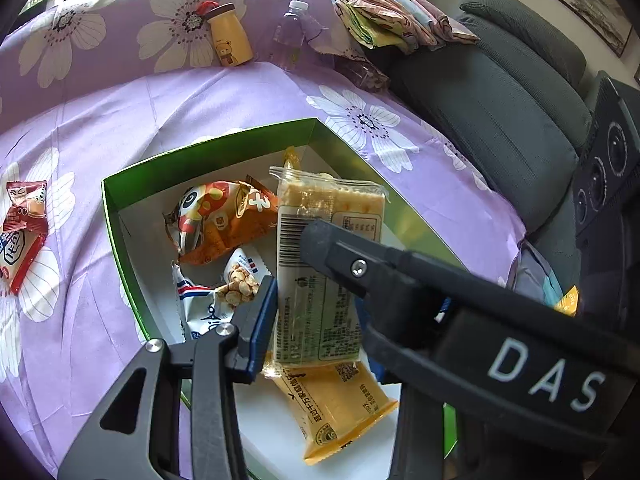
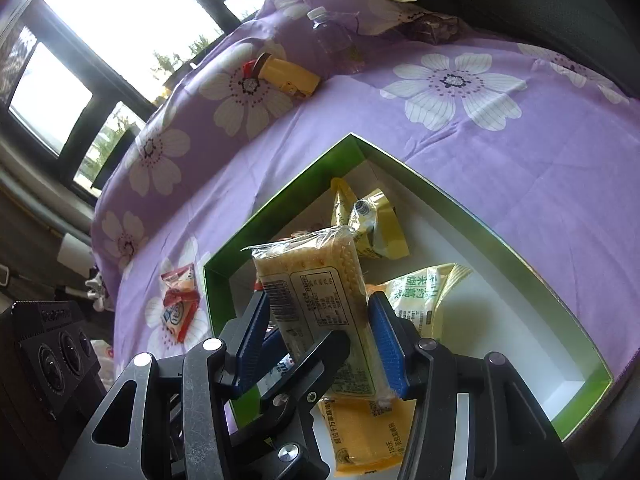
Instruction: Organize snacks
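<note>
A clear-wrapped cracker pack (image 1: 320,264) stands tilted over the green box (image 1: 120,200). Both grippers are at it. In the left wrist view my left gripper (image 1: 316,304) has its blue pad on the pack's left edge, and the other gripper's black finger (image 1: 344,256) crosses in front. In the right wrist view my right gripper (image 2: 320,332) has both blue pads against the cracker pack (image 2: 320,296), above the green box (image 2: 520,224). Inside lie an orange panda bag (image 1: 224,220), a blue-white peanut packet (image 1: 224,292) and a yellow-orange pack (image 1: 340,408).
Red snack packets (image 1: 24,232) lie on the purple flowered cloth (image 1: 200,96) left of the box. A yellow bear bottle (image 1: 230,36) and a water bottle (image 1: 292,32) lean at the back. A dark grey sofa (image 1: 500,100) is at the right.
</note>
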The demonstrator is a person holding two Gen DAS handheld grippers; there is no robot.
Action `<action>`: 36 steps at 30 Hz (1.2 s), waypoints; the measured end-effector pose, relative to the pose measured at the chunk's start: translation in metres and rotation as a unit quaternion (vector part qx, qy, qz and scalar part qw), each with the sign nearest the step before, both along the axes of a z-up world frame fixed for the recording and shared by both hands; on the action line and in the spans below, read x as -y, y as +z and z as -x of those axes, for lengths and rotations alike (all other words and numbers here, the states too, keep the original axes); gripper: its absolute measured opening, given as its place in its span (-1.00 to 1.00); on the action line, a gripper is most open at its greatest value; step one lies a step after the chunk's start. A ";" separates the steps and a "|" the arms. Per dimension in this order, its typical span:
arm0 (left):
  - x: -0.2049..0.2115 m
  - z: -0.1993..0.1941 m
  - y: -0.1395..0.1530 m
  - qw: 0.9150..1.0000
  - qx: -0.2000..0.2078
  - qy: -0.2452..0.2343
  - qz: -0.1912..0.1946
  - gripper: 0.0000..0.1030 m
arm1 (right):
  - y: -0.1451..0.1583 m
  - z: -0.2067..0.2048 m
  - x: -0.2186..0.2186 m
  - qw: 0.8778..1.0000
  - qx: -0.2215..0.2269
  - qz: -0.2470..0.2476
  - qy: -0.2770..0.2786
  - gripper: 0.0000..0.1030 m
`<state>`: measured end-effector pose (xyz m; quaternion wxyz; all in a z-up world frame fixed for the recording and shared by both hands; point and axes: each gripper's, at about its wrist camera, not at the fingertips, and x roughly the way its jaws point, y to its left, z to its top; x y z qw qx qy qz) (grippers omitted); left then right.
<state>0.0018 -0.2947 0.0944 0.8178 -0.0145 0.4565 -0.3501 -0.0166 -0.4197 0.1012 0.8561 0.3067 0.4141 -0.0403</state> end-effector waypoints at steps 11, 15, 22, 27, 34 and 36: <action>-0.001 -0.003 -0.007 1.000 -0.014 -0.001 -0.006 -0.23 | -0.008 -0.006 -0.001 1.000 -0.024 0.000 0.001 0.06; 0.000 -0.004 -0.008 1.000 -0.020 0.000 -0.007 -0.22 | -0.009 -0.007 -0.002 1.000 -0.027 0.001 0.003 0.06; -0.001 -0.004 -0.009 1.000 -0.017 0.001 -0.012 -0.22 | -0.012 -0.010 -0.004 0.999 -0.035 0.001 0.005 0.06; -0.002 -0.005 -0.010 1.000 -0.016 0.006 -0.014 -0.22 | -0.014 -0.011 -0.006 0.999 -0.041 0.000 0.008 0.06; -0.010 -0.006 -0.010 0.999 -0.030 0.010 -0.004 -0.18 | -0.014 -0.012 -0.008 0.999 -0.043 -0.004 0.012 0.08; -0.014 -0.004 -0.007 1.000 -0.023 0.012 -0.004 -0.15 | -0.012 -0.011 -0.011 0.999 -0.040 -0.001 0.015 0.08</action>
